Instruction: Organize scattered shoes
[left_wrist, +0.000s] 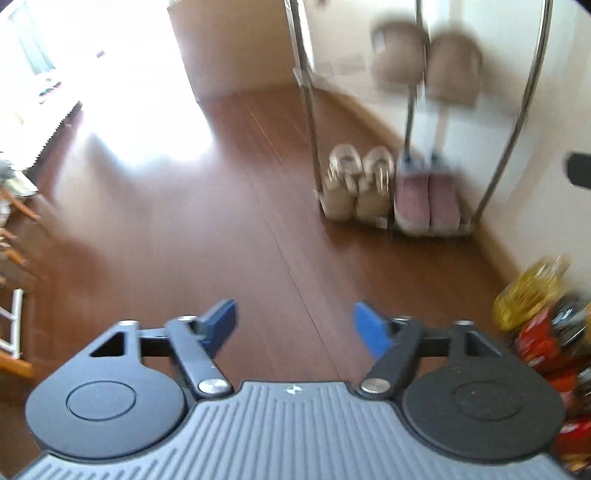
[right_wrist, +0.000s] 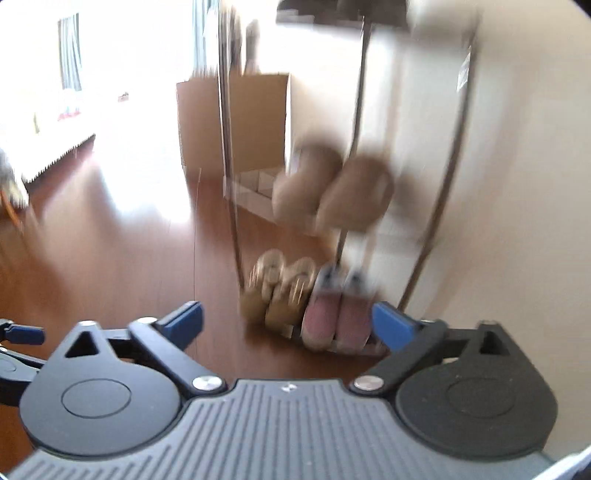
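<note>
A metal shoe rack (left_wrist: 308, 110) stands against the white wall. On its upper tier sits a pair of brown slippers (left_wrist: 424, 62), blurred. On the bottom tier a beige pair (left_wrist: 356, 184) stands beside a pink pair (left_wrist: 424, 199). The right wrist view shows the same rack (right_wrist: 231, 206), brown slippers (right_wrist: 332, 192), beige pair (right_wrist: 277, 291) and pink pair (right_wrist: 336, 321). My left gripper (left_wrist: 295, 325) is open over the bare wooden floor, nothing between its blue fingers (left_wrist: 221, 321). My right gripper (right_wrist: 288, 325) is wide open and empty, a little short of the bottom tier.
A cardboard box (left_wrist: 236, 48) stands left of the rack. Red and yellow packages (left_wrist: 546, 325) lie by the wall at the right. Wooden furniture legs (left_wrist: 14, 229) show at the far left. The left gripper's tip (right_wrist: 22, 334) shows at the right wrist view's left edge.
</note>
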